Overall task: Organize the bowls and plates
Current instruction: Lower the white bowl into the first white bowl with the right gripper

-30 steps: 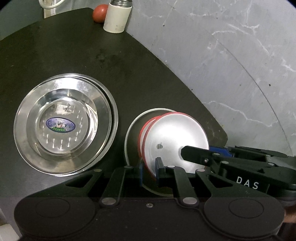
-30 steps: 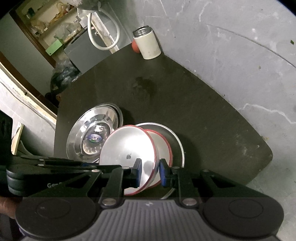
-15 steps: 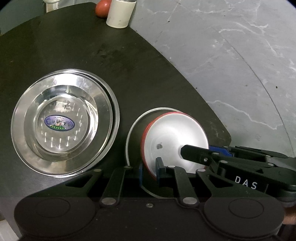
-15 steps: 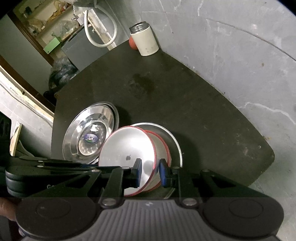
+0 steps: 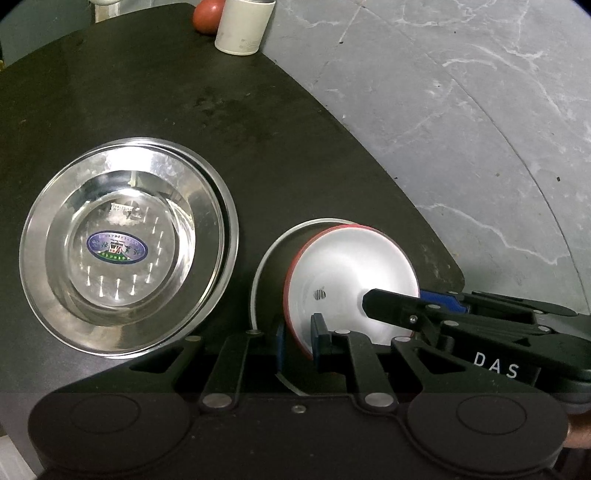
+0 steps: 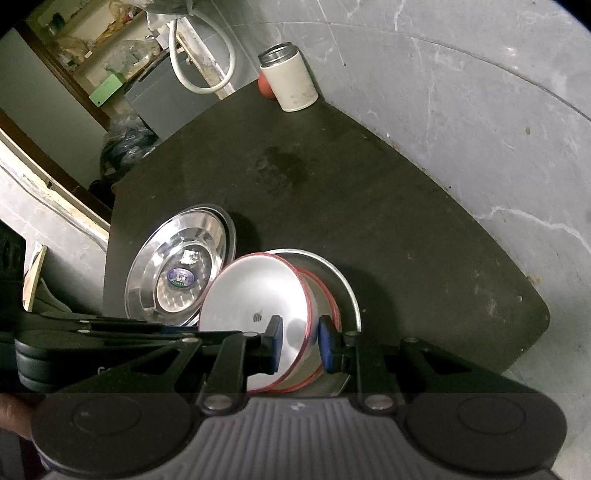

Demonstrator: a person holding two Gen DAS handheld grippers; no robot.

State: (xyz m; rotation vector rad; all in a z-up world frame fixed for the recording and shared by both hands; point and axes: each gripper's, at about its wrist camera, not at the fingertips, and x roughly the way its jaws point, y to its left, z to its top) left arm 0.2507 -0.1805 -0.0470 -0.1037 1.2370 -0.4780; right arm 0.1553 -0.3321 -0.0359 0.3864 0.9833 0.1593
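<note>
— Bowl with the red rim (image 5: 347, 280): where does it sit against the fingers?

— Its rim runs between the two blue pads of the left gripper (image 5: 297, 341), one pad outside the wall and one inside. The pads stand close to the rim, but I cannot tell whether they press it.

— And the right gripper (image 6: 300, 341)?

— It straddles the opposite edge of the same bowl (image 6: 258, 310). Its pads stand apart with a clear gap on each side of the rim, so it is open.

— Where is the bowl itself?

— Tilted, nested in a second red-rimmed bowl (image 6: 325, 295), both inside a steel plate (image 6: 351, 291) on the dark table (image 5: 147, 103).

— Anything beside it?

— A stack of steel dishes (image 5: 125, 251) just to the left, apart from it. A white jar (image 6: 288, 81) and a red ball (image 5: 207, 16) sit at the far corner.
</note>
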